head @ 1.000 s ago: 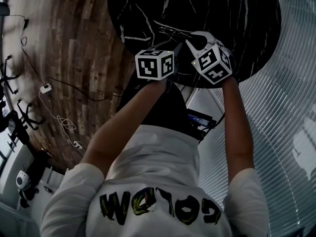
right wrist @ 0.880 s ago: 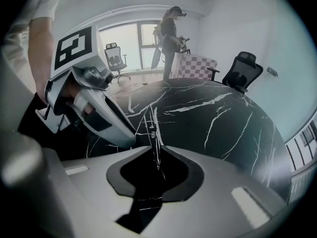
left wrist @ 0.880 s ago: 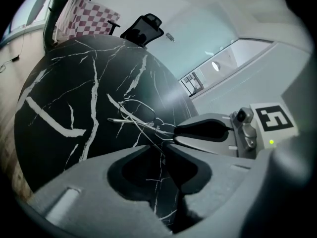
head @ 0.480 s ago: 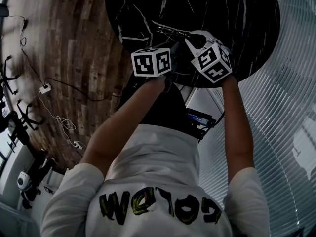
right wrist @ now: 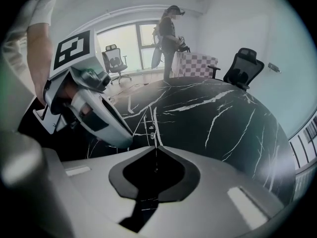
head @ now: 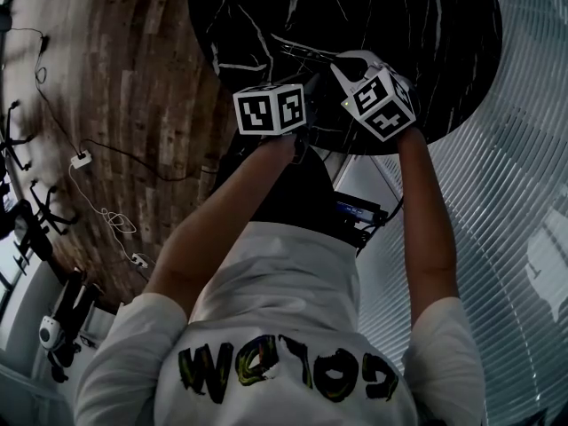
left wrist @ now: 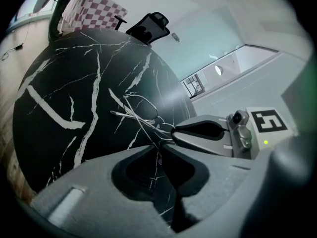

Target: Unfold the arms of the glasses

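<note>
Thin wire-framed glasses lie on the round black marble table, near its front edge; in the head view the glasses show as faint lines beyond the marker cubes. My left gripper has its jaws closing, tips almost together on a thin wire arm of the glasses. My right gripper is shut on another thin part of the frame, and the right gripper meets the glasses from the right in the left gripper view. The left gripper shows close beside it in the right gripper view.
The table's edge runs just under both hands. Wooden floor with cables lies to the left, and a ribbed pale surface to the right. Office chairs, a checkered board and a standing person are beyond the table.
The left gripper's marker cube has rolled a little and shifted slightly left. The right gripper has stayed where it was.
</note>
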Demonstrator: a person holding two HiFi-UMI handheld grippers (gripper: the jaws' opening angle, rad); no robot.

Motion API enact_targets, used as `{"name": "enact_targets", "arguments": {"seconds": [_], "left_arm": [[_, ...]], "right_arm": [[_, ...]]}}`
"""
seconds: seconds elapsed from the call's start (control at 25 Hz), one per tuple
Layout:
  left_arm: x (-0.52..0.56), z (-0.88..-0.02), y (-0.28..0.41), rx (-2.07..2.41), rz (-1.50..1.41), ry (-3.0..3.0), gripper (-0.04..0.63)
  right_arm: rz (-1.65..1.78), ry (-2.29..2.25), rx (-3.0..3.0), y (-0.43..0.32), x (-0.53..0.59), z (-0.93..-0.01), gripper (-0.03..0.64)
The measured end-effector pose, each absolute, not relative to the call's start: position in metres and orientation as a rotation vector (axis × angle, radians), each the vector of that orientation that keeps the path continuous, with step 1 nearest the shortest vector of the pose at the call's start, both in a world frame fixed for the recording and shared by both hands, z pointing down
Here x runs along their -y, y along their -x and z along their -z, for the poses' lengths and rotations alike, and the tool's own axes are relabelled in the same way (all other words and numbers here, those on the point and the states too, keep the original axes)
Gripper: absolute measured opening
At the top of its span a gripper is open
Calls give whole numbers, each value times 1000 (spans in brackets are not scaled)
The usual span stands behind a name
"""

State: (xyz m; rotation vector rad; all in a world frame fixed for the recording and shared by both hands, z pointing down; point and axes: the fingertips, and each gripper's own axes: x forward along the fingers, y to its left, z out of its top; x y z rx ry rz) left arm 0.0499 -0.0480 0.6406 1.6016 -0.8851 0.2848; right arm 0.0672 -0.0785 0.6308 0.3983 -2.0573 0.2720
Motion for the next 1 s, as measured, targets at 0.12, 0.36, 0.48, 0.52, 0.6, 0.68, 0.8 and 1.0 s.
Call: {"name": "enact_targets", "arguments": {"seconds": [0.12, 0.36, 0.48, 0.52, 0.6, 0.68, 0.8, 1.0], "left_arm": [[47, -638, -47, 881, -293, -1610, 49], [45, -637, -45, 863, -305, -1626, 41], [45, -637, -42, 857, -304, -1630, 35], [44, -637, -42, 853, -305, -1632, 34], [43, -635, -41, 844, -309, -1632, 32], [43, -633, -41, 837, -311, -1634, 28], [41, -633, -39, 828, -314, -1638, 26], [39, -632, -38, 813, -319, -1637, 23]], "right_arm": [[-271, -401, 2054, -67, 78, -629, 3], [-275, -403, 2050, -67, 78, -630, 2], [-278, -403, 2046, -68, 78, -631, 2], [-278, -402, 2046, -68, 78, -631, 2], [-279, -401, 2043, -69, 78, -631, 2], [-279, -403, 2041, -70, 78, -631, 2], [-278, -404, 2038, -71, 78, -631, 2], [-275, -399, 2035, -71, 76, -631, 2]]}}
